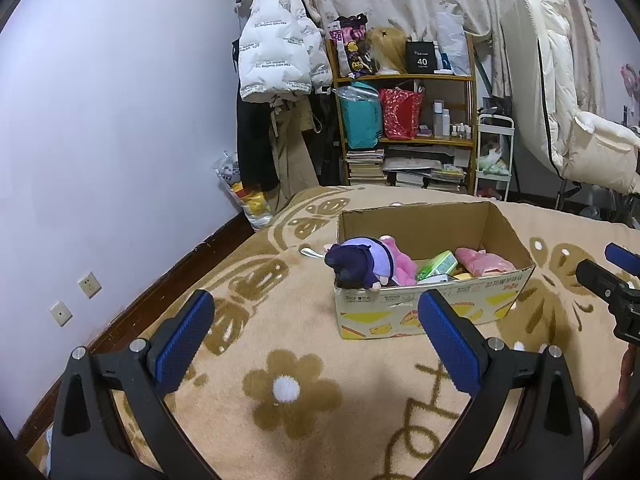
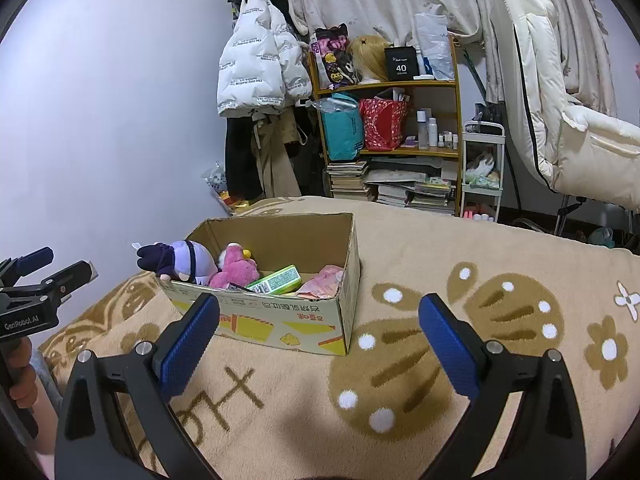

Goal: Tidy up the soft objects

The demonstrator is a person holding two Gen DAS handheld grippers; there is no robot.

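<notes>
An open cardboard box (image 1: 440, 308) (image 2: 280, 320) stands on the beige flower blanket. Inside lie a purple plush doll (image 1: 360, 264) (image 2: 180, 262) leaning over the left rim, a pink plush (image 1: 396, 262) (image 2: 236, 268), a green packet (image 1: 438, 264) (image 2: 278, 280) and a pink soft item (image 1: 482, 262) (image 2: 326, 280). My left gripper (image 1: 316, 304) is open and empty, in front of the box. My right gripper (image 2: 320, 308) is open and empty, near the box's front right. Each gripper shows in the other's view: the right one (image 1: 612, 276), the left one (image 2: 44, 272).
The blanket (image 1: 288, 392) (image 2: 440, 360) covers a bed. A dark wooden edge (image 1: 160, 280) runs along the white wall at left. Behind the bed stand a cluttered shelf (image 1: 404, 120) (image 2: 388, 120), hanging coats (image 1: 276, 48) (image 2: 256, 68) and a white cart (image 1: 494, 152).
</notes>
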